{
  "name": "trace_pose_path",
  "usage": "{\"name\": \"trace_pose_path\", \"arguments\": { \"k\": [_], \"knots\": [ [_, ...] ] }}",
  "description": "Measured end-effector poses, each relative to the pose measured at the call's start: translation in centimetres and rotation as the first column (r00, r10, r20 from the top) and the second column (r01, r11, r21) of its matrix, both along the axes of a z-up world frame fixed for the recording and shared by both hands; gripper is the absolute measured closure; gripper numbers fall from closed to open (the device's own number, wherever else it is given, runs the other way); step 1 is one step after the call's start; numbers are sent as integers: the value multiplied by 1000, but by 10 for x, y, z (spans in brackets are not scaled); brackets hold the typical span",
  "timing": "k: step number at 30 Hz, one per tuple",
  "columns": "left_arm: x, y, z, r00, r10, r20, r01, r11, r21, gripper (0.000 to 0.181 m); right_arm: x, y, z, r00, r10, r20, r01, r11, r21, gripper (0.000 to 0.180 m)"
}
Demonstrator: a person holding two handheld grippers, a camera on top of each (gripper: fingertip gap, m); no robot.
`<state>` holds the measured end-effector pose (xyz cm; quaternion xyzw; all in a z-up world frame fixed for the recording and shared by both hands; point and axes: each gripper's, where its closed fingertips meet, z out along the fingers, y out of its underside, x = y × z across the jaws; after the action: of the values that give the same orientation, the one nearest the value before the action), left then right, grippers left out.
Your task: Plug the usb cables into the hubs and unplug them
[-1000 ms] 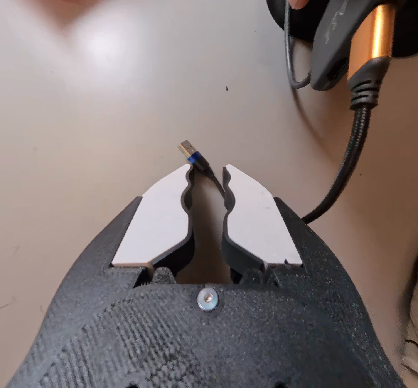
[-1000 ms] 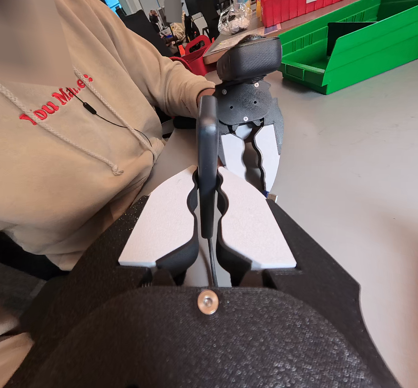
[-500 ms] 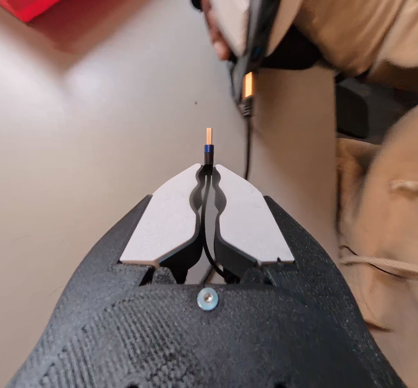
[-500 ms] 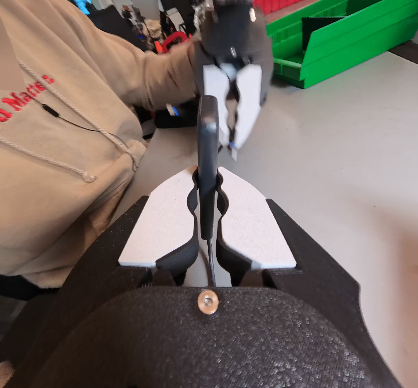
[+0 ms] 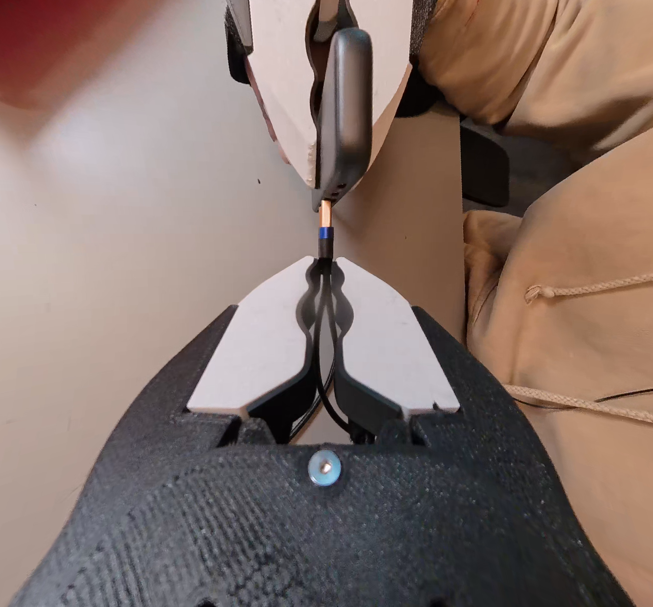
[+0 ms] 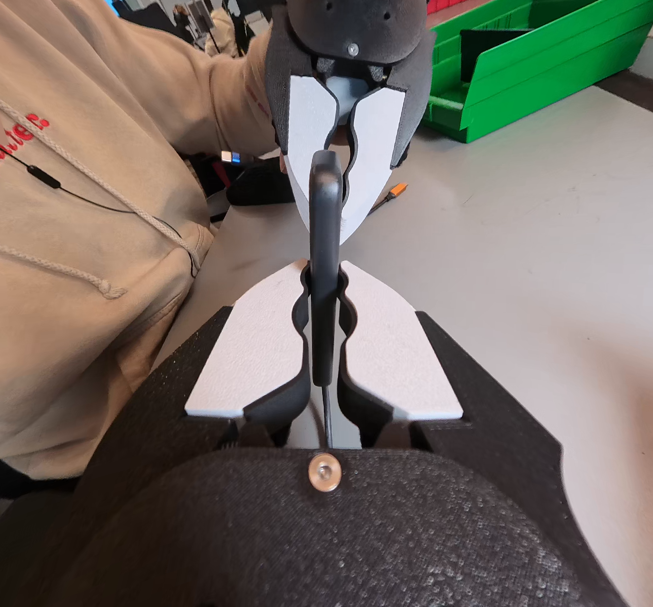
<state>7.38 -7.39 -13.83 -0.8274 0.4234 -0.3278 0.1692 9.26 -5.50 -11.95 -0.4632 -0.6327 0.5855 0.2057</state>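
**Seating the plug in the hub port**

Pushing a USB plug into a hub, both held in the air over the grey table (image 6: 494, 254). Left gripper (image 5: 325, 259) is clamped on the black cable (image 5: 319, 360) just behind the plug (image 5: 325, 226), fingertips pinching the black collar. Right gripper (image 6: 324, 264) is clamped on the dark hub (image 6: 325, 236), held edge-on, its thin lead trailing back between the fingers. In the left wrist view the plug's copper tip is at the hub (image 5: 344, 112) end, touching or just entering a port; depth can't be told.

To do it well, I'd judge: keep plug and port on one line, push straight along the plug's axis, no twisting. The grip sits on the collar, so the plug may tilt if forced; hold the hub steady as counterforce. If it balks, back off and re-align. A spare orange plug (image 6: 395, 191) lies far on the table, near the green bin (image 6: 547, 59).
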Motion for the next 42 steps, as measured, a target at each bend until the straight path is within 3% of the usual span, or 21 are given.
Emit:
{"name": "trace_pose_path", "arguments": {
  "k": [15,22,27,31,39,42],
  "knots": [
    [0,5,14,990,7,142,-12,999,35,174,-1,6,8,998,-35,-56,32,998,-55,168],
    [3,7,3,993,1,114,-9,997,75,175,-3,3,2,999,-31,-35,30,999,-39,168],
    [6,11,14,976,15,219,-33,996,77,175,-8,3,10,997,-49,-57,43,994,-101,168],
    [6,7,-3,989,-22,145,10,996,85,175,-9,-1,-4,999,-35,16,35,999,-41,168],
    [2,9,17,953,-43,300,7,993,119,173,-11,1,13,993,-65,-98,60,997,-53,168],
    [1,12,31,939,-48,340,-17,982,187,157,-13,2,12,993,-80,-92,77,996,-38,168]
  ]
}}
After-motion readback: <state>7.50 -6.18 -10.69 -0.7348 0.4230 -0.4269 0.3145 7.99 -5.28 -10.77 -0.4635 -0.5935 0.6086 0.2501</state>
